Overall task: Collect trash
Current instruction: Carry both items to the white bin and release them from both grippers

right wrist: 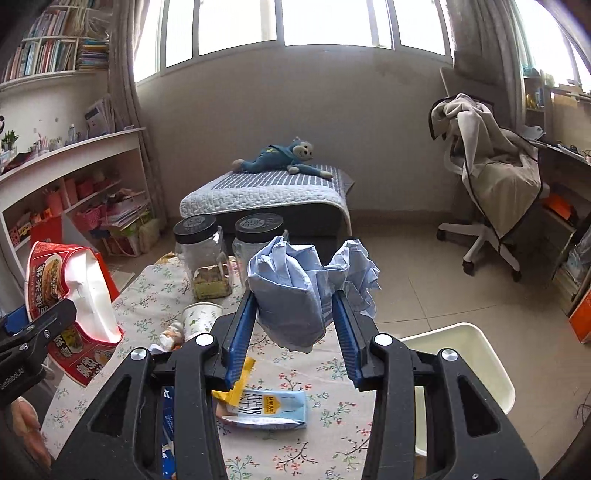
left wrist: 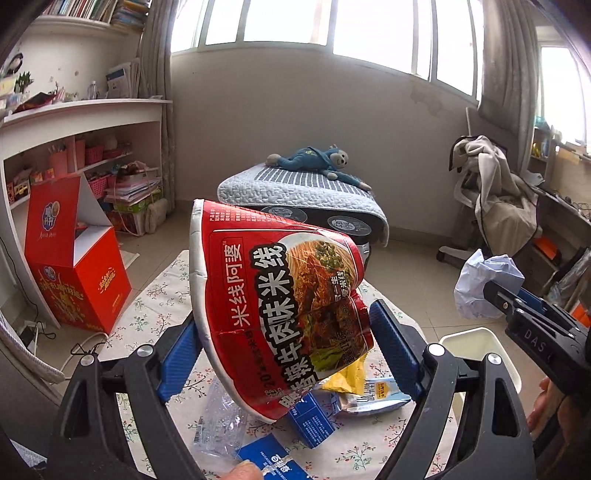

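Showing only rightward: paper cup (right wrist: pixel 201 314)

Daylit room, strong fisheye bend

Windows (left wrist: pixel 332 26) blow out white; walls curve toward dark rounded corners; centre sharp, soft shadows, slight edge blur.
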Available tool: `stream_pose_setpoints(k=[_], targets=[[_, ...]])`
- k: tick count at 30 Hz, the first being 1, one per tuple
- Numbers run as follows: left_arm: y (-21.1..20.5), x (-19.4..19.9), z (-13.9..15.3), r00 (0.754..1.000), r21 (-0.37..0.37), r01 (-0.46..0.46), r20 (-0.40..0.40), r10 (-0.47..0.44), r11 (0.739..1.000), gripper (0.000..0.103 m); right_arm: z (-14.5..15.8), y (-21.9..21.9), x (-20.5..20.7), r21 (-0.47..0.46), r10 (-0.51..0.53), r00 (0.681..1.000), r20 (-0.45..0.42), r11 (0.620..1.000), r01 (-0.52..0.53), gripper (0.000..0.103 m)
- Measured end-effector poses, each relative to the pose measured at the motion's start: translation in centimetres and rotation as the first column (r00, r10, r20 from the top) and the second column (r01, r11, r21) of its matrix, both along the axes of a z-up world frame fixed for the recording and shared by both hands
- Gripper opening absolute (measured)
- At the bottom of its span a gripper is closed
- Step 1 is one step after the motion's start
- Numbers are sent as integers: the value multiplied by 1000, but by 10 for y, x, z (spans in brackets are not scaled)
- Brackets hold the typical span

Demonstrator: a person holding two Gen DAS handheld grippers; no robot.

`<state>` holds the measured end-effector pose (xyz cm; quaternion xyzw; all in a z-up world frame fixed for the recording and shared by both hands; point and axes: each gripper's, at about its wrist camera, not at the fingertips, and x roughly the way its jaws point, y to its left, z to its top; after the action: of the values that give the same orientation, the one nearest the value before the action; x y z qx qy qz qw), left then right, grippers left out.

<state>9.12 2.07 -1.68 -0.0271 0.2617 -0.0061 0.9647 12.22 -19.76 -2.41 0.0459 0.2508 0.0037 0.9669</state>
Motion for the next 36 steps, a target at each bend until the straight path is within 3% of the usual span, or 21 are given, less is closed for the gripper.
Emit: stream_pose_setpoints(k=[7,14,17,19,25,36], targets=[[-35,8,4,998,2,62,-3,-62,998,84,-7,-52,6,-9,-151,988,-32,989,151,41],[-82,23,3,988,13,151,-20,-151,988,84,-25,-111,22,14,-301,943,-144,952,306,41],[-107,31,0,981,14,193,-29,-192,981,84,-26,-130,19,24,-351,922,-162,933,359,46],[-122,36,-3,974,2,221,-42,-221,975,84,-23,-148,20,30,-393,908,-148,915,401,65],[-176,48,-13,948,-26,310,-76,-311,951,84,-7,-184,0,40,-526,849,-55,848,528,88],[-270,59,-30,879,-58,451,-144,-454,891,85,1,-238,-34,121,-672,740,-10,734,668,95]])
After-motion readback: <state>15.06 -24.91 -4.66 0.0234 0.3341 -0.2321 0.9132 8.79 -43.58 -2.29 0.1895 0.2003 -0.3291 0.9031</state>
